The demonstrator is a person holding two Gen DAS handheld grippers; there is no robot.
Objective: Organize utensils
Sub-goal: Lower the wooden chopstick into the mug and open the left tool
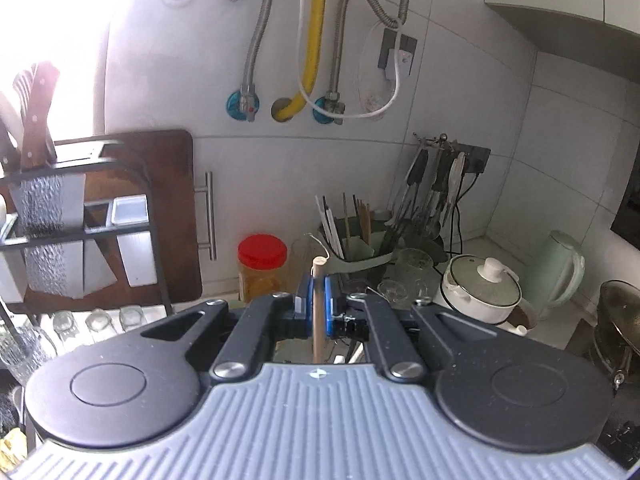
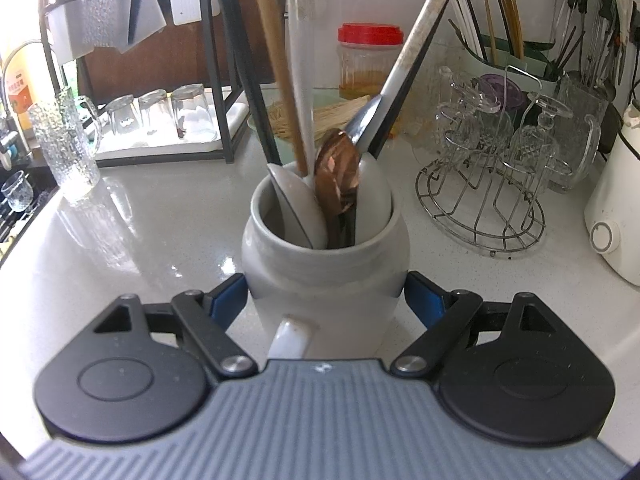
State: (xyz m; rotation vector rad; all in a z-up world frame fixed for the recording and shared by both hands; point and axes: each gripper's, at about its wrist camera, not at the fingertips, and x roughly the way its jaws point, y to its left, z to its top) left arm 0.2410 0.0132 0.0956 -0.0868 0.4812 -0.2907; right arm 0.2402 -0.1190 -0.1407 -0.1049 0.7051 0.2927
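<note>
The left gripper is clamped on a wooden handle. Its 2 blue pads press the handle from both sides. The handle stands roughly upright between them, its rounded tip just above the pads. The lower end passes out of sight behind the gripper body, so the type of utensil cannot be told from this view.

The right gripper is clamped on a grey ceramic jar. Its blue pads sit against the jar's left and right flanks, jaws set wide around the body. The jar stands upright on the white countertop, with a white handle-like part on its near side, facing the gripper.

The jar holds several utensils:
- a white spoon, bowl down at the left of the mouth
- a wooden-handled utensil, leaning left
- a brown wooden spoon, its bowl above the rim
- a metal spoon with a white handle, leaning right

Beyond the jar stands a red-lidded plastic container. A wire rack with upturned glasses is at the right, well apart from the jar. A green chopstick holder stands by the tiled wall, beside hanging utensils. A black dish rack is at the left.
</note>
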